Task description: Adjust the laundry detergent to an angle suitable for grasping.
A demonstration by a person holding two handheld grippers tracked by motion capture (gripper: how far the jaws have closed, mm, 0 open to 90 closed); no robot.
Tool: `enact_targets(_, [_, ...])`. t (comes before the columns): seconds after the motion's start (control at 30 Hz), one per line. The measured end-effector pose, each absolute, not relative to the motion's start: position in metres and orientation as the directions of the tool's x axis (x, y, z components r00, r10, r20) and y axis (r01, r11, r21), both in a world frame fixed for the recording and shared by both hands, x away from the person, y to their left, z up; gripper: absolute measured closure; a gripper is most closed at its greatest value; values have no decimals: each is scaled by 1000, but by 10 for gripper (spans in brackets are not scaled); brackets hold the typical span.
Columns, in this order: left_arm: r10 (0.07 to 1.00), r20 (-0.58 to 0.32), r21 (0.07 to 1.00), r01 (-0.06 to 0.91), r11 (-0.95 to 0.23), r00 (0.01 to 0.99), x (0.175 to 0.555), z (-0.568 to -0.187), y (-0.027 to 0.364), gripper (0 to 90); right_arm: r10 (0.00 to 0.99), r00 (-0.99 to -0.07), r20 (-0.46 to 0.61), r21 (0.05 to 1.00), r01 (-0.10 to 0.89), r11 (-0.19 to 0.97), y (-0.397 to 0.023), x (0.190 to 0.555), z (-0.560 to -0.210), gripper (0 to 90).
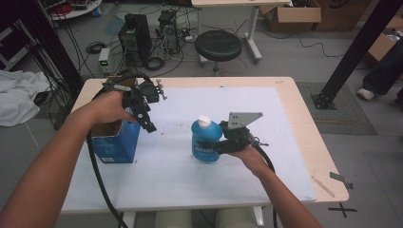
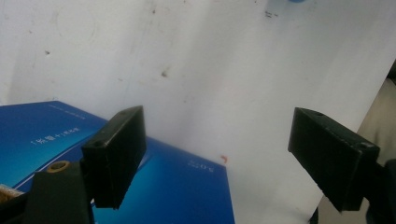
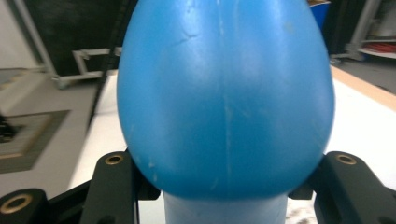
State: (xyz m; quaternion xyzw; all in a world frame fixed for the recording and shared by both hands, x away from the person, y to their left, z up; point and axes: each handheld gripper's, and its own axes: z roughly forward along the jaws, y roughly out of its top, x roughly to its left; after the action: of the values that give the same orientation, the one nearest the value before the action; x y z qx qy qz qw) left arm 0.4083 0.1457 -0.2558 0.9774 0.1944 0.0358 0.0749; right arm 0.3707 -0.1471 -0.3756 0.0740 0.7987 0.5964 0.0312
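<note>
**A:** Right gripper view first: what have you got there?

**B:** My right gripper [image 3: 224, 186] is clamped on the bottle [image 3: 224, 93]. The jaws sit either side of it low down, pressing the blue wall, with the round body bulging above them. From the high view the bottle [image 1: 206, 140] stands upright near the middle of the mat [image 1: 190, 190], white cap [image 1: 204, 121] on top, and my right gripper [image 1: 221, 145] comes at it from the side, level. I judge that side hold keeps the cap up and leaves the top clear.

**A:** And your other hand?

**B:** My left gripper [image 1: 147, 124] hangs over the near corner of the box [image 1: 114, 142], jaws spread wide and gripping nothing. In the left gripper view the jaws frame bare mat, with the blue box [image 2: 154, 186] under the left one. Whether that jaw touches the box I cannot tell. I take it the hand waits there to steady the box, whose top is open.

**A:** Room to move?

**B:** Plenty between bottle and box: the mat there is bare. The box stands at the left edge of the mat, near the left side of the table [image 1: 304, 123], so a push from the right could slide it towards that edge. To go in, the bottle would have to clear the box's rim, and my left gripper sits in that path. Right of the bottle the mat is open too.
</note>
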Motion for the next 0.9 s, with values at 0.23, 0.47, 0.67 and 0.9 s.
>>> enact_targets(0.23, [387, 37, 158, 377, -913, 921, 408, -258, 144, 200, 49, -996, 76, 960, 87, 267, -151, 367, -385, 441])
enact_targets(0.47, [387, 32, 154, 378, -913, 921, 406, -260, 143, 200, -16, -995, 99, 959, 92, 268, -153, 366, -393, 441])
enact_targets(0.67, [384, 34, 153, 375, -914, 923, 407, -261, 141, 200, -35, -994, 107, 953, 93, 288, -155, 365, -400, 441])
enact_targets(0.9, [384, 29, 149, 376, -914, 923, 408, -262, 139, 200, -28, -995, 101, 951, 88, 297, -157, 365, -405, 441])
